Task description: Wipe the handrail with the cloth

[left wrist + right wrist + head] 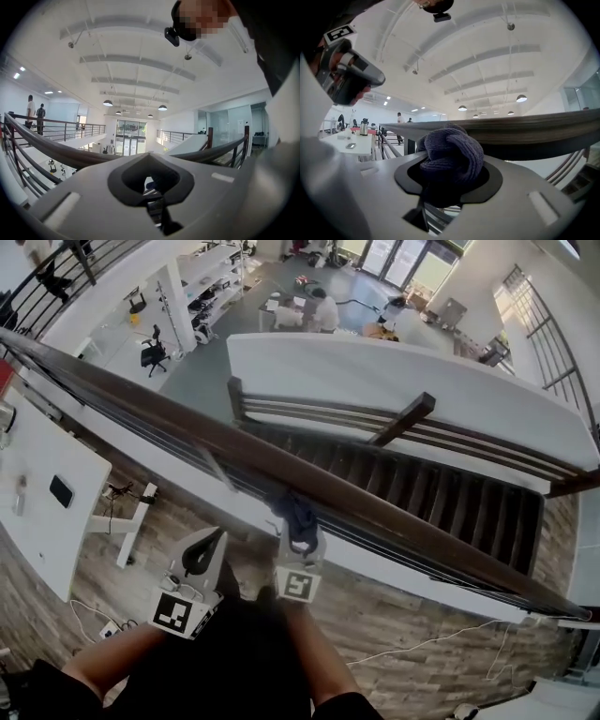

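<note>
The handrail (422, 535) runs slantwise across the head view, from far upper left down to lower right, and any wiping stroke has to follow that long axis. The right gripper (302, 542) comes up at it from the person's side, roughly square to the rail. It pinches a bunched dark blue cloth (295, 512), which juts out past the tips. The cloth sits against the near edge of the rail about midway along the visible stretch. It appears to touch the wood, though the contact itself is too small to confirm.

In the right gripper view the cloth (452, 152) fills the gap between the jaws. The handrail (534, 129) passes straight across just beyond it, so it lies directly ahead of the gripper.

The left gripper (214, 542) hangs just left of the right one and a little short of the rail. Its jaws are pressed together on nothing. The right gripper is the nearer one, and my guess is that it slides sideways along the rail next, with long runs open in both directions.
</note>
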Demonstrator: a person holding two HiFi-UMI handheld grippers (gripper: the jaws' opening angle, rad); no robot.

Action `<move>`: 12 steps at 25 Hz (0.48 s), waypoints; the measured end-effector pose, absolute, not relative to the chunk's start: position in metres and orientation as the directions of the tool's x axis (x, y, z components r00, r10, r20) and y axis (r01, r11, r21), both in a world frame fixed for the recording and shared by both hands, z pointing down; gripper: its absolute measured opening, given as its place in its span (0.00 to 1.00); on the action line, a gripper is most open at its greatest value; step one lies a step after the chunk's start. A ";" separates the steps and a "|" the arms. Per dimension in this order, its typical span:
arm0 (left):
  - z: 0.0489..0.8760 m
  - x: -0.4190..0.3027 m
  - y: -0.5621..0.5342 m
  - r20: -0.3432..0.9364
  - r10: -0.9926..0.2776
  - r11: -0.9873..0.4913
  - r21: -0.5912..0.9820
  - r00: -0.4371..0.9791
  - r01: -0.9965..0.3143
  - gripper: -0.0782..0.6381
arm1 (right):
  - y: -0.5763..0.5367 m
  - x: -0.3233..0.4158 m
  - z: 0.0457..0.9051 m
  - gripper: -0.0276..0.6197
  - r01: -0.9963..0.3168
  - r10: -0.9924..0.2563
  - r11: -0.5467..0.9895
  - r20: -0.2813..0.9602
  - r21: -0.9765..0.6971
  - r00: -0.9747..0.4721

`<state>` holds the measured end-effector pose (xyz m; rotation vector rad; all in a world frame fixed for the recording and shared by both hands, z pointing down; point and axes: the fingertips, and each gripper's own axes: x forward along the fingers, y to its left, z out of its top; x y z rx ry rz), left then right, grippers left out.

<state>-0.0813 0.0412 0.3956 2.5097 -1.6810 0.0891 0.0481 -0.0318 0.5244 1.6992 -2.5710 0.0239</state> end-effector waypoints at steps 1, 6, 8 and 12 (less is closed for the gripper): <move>0.391 -0.090 0.038 0.101 -0.917 -0.381 0.072 0.387 -0.922 0.11 | -0.038 0.037 0.531 0.30 -0.918 -0.917 0.395 0.073 0.021 -0.393; 0.384 -0.128 0.027 0.100 -0.908 -0.403 0.056 0.406 -0.914 0.11 | -0.061 -0.008 0.565 0.30 -0.929 -0.919 0.369 0.153 0.013 -0.363; 0.387 -0.142 0.022 0.109 -0.901 -0.415 0.063 0.420 -0.908 0.11 | -0.073 -0.023 0.581 0.30 -0.937 -0.921 0.350 0.189 0.016 -0.341; 0.395 -0.165 0.020 0.146 -0.880 -0.446 0.064 0.451 -0.893 0.11 | -0.087 -0.043 0.609 0.30 -0.955 -0.924 0.296 0.263 0.030 -0.278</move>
